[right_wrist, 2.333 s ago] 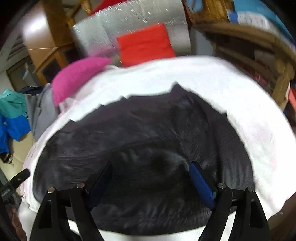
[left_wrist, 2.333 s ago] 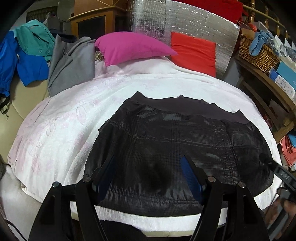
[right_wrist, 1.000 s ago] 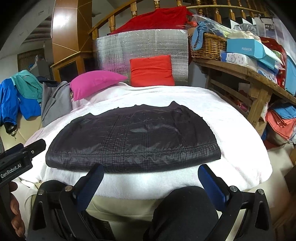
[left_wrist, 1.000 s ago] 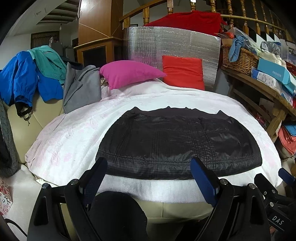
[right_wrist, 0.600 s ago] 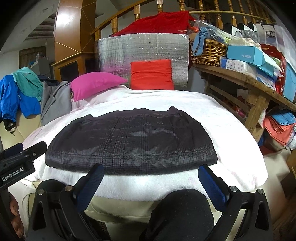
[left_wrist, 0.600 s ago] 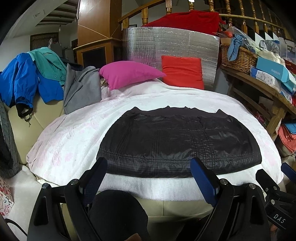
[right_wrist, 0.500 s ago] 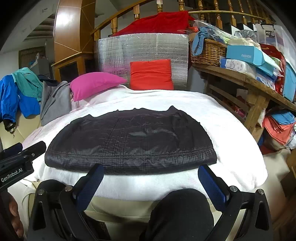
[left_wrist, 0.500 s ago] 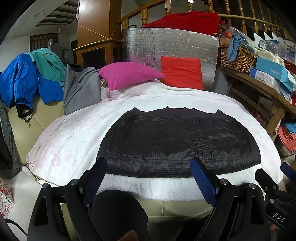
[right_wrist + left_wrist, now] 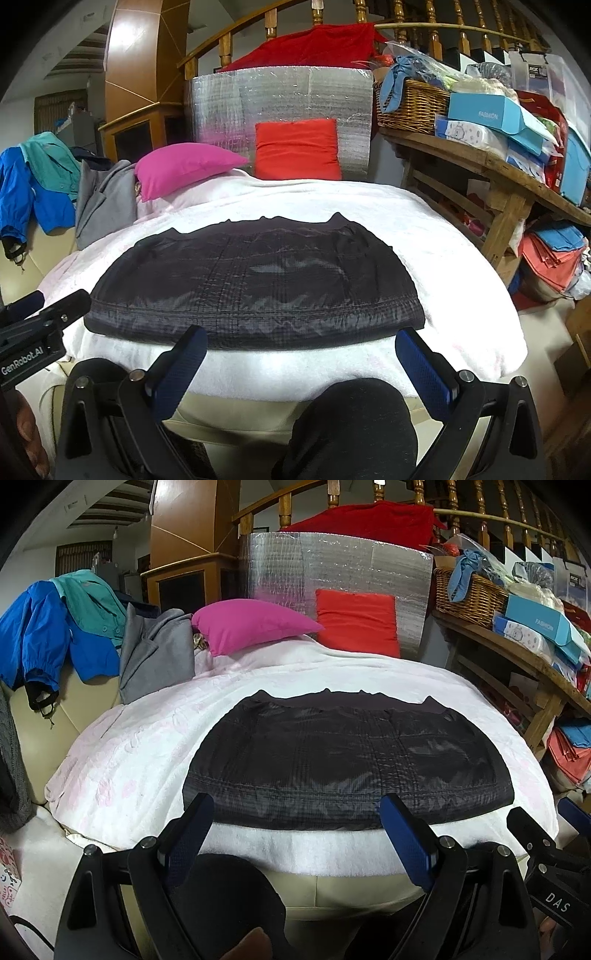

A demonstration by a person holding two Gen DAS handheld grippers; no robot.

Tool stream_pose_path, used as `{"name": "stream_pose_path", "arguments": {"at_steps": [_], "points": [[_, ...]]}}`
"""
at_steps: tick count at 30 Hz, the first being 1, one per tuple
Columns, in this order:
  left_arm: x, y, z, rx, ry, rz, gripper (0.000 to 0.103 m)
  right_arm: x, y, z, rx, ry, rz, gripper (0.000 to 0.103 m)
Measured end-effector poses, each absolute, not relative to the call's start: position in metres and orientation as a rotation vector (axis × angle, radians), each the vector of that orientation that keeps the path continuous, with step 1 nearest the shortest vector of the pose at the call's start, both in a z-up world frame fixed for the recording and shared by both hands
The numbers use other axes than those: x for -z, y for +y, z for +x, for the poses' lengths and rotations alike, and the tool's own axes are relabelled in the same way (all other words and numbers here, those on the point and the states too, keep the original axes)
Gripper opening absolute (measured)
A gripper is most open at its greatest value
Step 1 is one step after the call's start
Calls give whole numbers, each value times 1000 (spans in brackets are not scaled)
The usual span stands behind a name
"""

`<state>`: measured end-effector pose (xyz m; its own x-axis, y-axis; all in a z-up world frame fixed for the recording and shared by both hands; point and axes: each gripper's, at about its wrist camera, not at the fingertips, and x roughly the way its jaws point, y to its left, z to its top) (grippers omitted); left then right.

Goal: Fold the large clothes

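Left gripper [image 9: 295, 834]: jaws wide apart and empty, held back off the near edge of the bed; the blue pads frame the jacket's near hem without touching it.
Right gripper [image 9: 297, 363]: jaws likewise spread with nothing between them, clear of the cloth; its body also shows at 4 o'clock in the left view.
Knees [image 9: 354, 424]: the person's dark-clad legs sit below each gripper, at 6 o'clock in both views.
Jacket [image 9: 347, 760]: a black quilted garment lying flat as a broad folded slab, at the centre of each view, hem towards the grippers and collar edge at 12 o'clock.
Blanket [image 9: 140, 760]: white, covering the bed; it bears the jacket and is bare on the 9 o'clock side.
Pillows: a pink one [image 9: 251, 627] at 11 o'clock and a red one [image 9: 356, 622] at 12 o'clock, both well apart from the jacket.
Spare clothes [image 9: 155, 653]: grey, blue and teal garments draped at 9 to 10 o'clock, off the blanket.
Shelf [image 9: 480, 155]: basket and boxes at 2 o'clock.
Stage, judged: the fold looks near done or done; another fold or a lift may follow.
Risk 1: the slick shell could slide and spring open if only the top layer is pinched.
Risk 2: a deep bite could catch the blanket with the hem and drag it.
Risk 3: uneven pulls by the two grippers would skew the edges.
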<state>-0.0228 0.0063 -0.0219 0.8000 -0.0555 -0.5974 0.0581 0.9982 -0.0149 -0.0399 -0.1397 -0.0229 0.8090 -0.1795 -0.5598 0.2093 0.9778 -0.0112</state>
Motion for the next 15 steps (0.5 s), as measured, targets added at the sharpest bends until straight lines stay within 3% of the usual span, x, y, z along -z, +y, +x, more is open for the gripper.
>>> {"name": "stream_pose_path", "arguments": {"at_steps": [15], "points": [[25, 0, -22, 70, 656, 18, 91, 24, -139, -39, 212, 599, 51, 103]]}}
